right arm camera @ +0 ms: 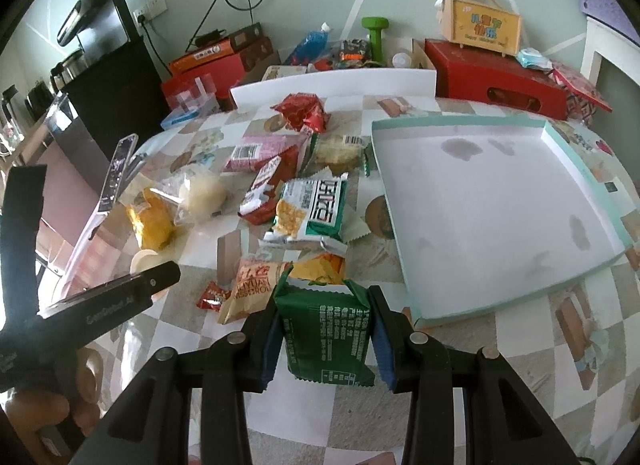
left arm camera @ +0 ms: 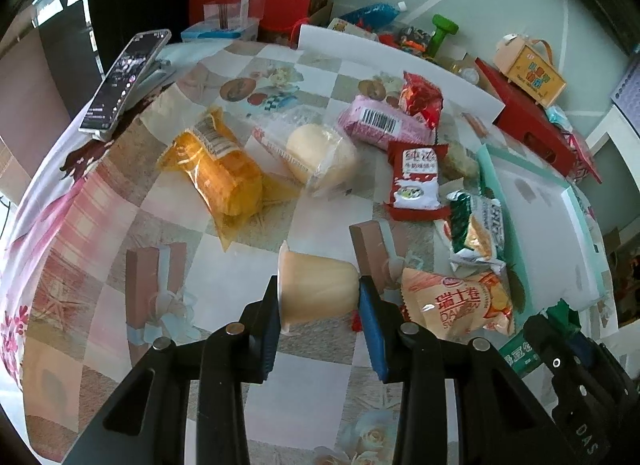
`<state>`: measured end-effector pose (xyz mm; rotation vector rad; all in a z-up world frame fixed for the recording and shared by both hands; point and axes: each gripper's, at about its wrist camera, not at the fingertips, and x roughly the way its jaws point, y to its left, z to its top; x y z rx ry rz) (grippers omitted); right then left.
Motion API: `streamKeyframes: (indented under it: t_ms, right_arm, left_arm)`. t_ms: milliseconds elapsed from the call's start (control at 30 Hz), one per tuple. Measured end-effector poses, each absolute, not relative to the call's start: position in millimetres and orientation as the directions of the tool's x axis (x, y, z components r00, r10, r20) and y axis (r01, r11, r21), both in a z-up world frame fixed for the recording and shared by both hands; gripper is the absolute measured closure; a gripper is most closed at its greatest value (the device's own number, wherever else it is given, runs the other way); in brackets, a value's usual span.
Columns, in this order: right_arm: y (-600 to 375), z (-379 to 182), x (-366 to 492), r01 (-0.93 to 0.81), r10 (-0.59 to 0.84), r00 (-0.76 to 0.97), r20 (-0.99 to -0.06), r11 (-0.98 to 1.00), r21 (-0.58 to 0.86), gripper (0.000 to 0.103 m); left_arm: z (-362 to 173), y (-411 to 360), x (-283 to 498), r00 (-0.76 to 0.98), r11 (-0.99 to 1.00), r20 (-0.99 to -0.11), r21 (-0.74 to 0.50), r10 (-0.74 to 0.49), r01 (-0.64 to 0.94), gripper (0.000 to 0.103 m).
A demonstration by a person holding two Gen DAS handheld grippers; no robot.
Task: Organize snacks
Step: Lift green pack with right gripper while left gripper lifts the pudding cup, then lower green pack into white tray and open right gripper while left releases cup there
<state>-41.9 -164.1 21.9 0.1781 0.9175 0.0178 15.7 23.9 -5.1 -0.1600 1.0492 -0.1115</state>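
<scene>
Black gripper arms fill the bottom of both views, and each gripper is clenched on a snack. Beneath them the desk (right arm camera: 460, 405) is covered by a checked cloth with printed pictures. On its right side lies a shallow white tray with a mint-green rim (right arm camera: 472, 201), its stained floor bare of snacks. Left of the tray the loose snacks lie in a heap: an orange cake in a yellow wrapper (left arm camera: 224, 173), a pale round bun in clear film (left arm camera: 320, 157), a pink packet with a barcode (left arm camera: 380, 123), a red milk-biscuit packet (left arm camera: 416, 181), a green-and-white cracker packet (right arm camera: 312, 209), a crumpled red packet (right arm camera: 300, 111) and an orange Swiss-roll packet (left arm camera: 456, 301) nearest the grippers. A phone (left arm camera: 124, 81) leans on a stand at the desk's left edge. The right gripper (right arm camera: 325, 329) has its jaws closed on a dark green packet (right arm camera: 328, 337), held upright above the cloth, just left of the tray's near corner. The left gripper (left arm camera: 320, 297) grasps a small pale jelly cup (left arm camera: 316, 289) lying sideways between its jaws, above the cloth beside the Swiss-roll packet.
</scene>
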Motion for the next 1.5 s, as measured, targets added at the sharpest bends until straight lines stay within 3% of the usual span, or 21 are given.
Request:
streamKeyframes:
  t_ms: [433,700,1300,1400,1467,1500]
  right_arm:
    - [-203.4,53.5,-25.5,0.132,-0.01,0.724,-0.689,0.983,0.125,0.061]
    - [-258.8,60.8,-11.5,0.267,-0.118,0.741,-0.661,0.955,0.128,0.061]
    - [-392.9,25.1,-4.5,0.57,-0.278,0.622,-0.732,0.802,0.18,0.061]
    - [-397.4,22.1,-6.0,0.584,-0.275,0.61,-0.743,0.79,0.187,0.059]
    - [-397.2,23.3,-6.2,0.58,-0.272,0.613,-0.742,0.793,0.188,0.059]
    - [-395.1,25.2,-6.6,0.573,-0.273,0.616,-0.739,0.798,0.184,0.059]
  left_arm:
    - [32.4,-12.6,19.3,0.547,0.968,-0.8,-0.228,-0.248,0.107,0.065]
    - [55.7,-78.9,38.0,0.552,0.942,-0.766,-0.229,-0.329,0.244,0.065]
    - [21.6,-223.9,77.0,0.433,0.867,-0.801,-0.201,-0.413,0.455,0.065]
    - [20.3,-228.5,74.8,0.428,0.866,-0.806,-0.194,-0.409,0.461,0.058]
    - [21.4,-228.0,73.7,0.439,0.874,-0.812,-0.167,-0.384,0.456,0.044]
    - [22.7,-226.4,73.3,0.445,0.879,-0.813,-0.158,-0.375,0.45,0.043]
